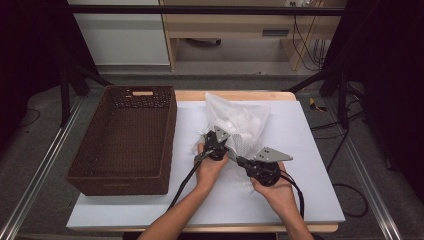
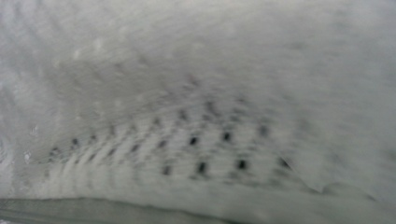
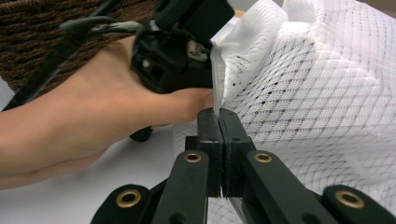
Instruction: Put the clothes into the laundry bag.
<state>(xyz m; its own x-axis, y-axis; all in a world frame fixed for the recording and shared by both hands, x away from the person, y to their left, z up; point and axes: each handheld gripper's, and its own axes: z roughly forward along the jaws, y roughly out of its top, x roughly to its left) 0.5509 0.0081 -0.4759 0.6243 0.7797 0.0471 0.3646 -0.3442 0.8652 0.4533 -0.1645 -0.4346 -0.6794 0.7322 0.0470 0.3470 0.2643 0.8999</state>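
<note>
White mesh fabric bag (image 1: 240,127), stuffed with pale items, lies mid-desk on the white sheet (image 1: 300,150), just right of the brown woven basket (image 1: 125,145). Right hand-held gripper (image 3: 218,116): jaws fully closed, pinching the bag's edge seam. Left hand-held gripper (image 1: 214,145): closed too, apparently clamped on the same edge farther along; its camera is pressed against mesh. Two-point hold likely serves to tension the opening for lifting toward the basket.
</note>
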